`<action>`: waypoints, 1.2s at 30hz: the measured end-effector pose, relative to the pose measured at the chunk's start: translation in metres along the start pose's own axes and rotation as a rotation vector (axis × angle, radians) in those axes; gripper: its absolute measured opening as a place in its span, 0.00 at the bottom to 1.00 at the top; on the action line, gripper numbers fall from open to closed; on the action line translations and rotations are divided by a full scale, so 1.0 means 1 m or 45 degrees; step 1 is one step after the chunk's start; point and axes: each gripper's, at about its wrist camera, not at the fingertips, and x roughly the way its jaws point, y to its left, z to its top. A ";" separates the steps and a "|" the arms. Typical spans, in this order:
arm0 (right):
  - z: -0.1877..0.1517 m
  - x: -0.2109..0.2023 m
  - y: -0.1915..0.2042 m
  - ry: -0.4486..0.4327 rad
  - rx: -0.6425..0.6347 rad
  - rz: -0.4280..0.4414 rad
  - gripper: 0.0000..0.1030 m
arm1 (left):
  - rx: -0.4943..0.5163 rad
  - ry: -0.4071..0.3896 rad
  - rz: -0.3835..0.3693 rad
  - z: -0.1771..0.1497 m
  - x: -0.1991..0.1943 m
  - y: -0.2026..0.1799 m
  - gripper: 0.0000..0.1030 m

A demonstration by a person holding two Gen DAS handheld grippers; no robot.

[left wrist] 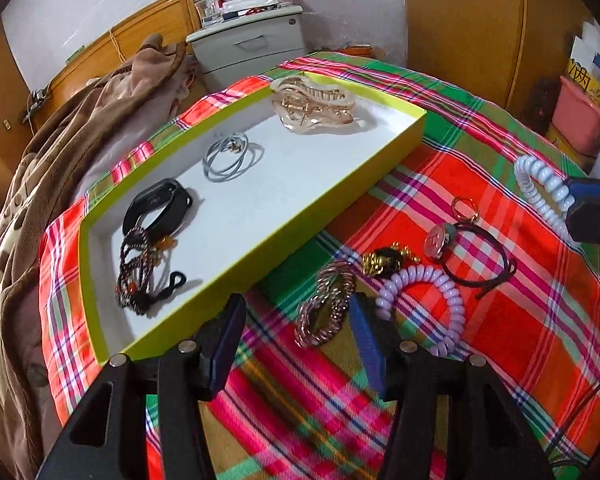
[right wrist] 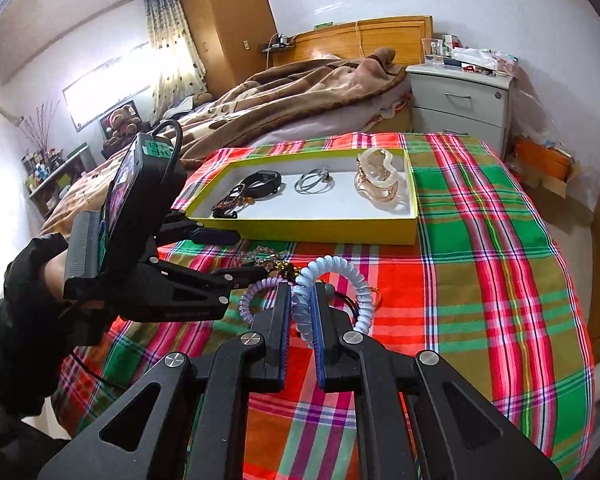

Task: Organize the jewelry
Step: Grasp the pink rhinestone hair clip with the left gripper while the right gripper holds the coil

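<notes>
A yellow-green tray (left wrist: pixel 380 172) with a white floor sits on the plaid cloth; it also shows in the right wrist view (right wrist: pixel 320 230). It holds a black band (left wrist: pixel 156 206), a beaded cord (left wrist: pixel 136 272), grey rings (left wrist: pixel 230 156) and a beige hair claw (left wrist: pixel 314 106). My left gripper (left wrist: pixel 296 316) is open, low over the cloth, with a pink metal coil bracelet (left wrist: pixel 326 308) between its fingers. My right gripper (right wrist: pixel 300 300) is shut on a pale blue spiral hair tie (right wrist: pixel 342 280), also seen in the left wrist view (left wrist: pixel 540 188).
Loose on the cloth lie a lilac spiral tie (left wrist: pixel 424 300), a gold and black charm (left wrist: pixel 384 260), a dark cord with a round pendant (left wrist: pixel 476 256) and a gold ring (left wrist: pixel 464 206). A bed with a brown blanket (right wrist: pixel 284 96) and a grey nightstand (right wrist: pixel 460 100) stand behind.
</notes>
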 end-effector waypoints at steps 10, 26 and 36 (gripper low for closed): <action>-0.001 0.000 0.000 0.002 0.001 -0.001 0.10 | -0.161 -0.014 -0.127 -0.004 0.005 0.015 0.42; 0.001 0.000 0.003 -0.007 -0.004 -0.006 0.10 | -0.277 -0.048 -0.163 -0.015 -0.004 0.020 0.15; 0.005 -0.001 0.004 -0.024 -0.009 -0.009 0.10 | -0.385 -0.081 -0.165 -0.025 -0.015 0.035 0.15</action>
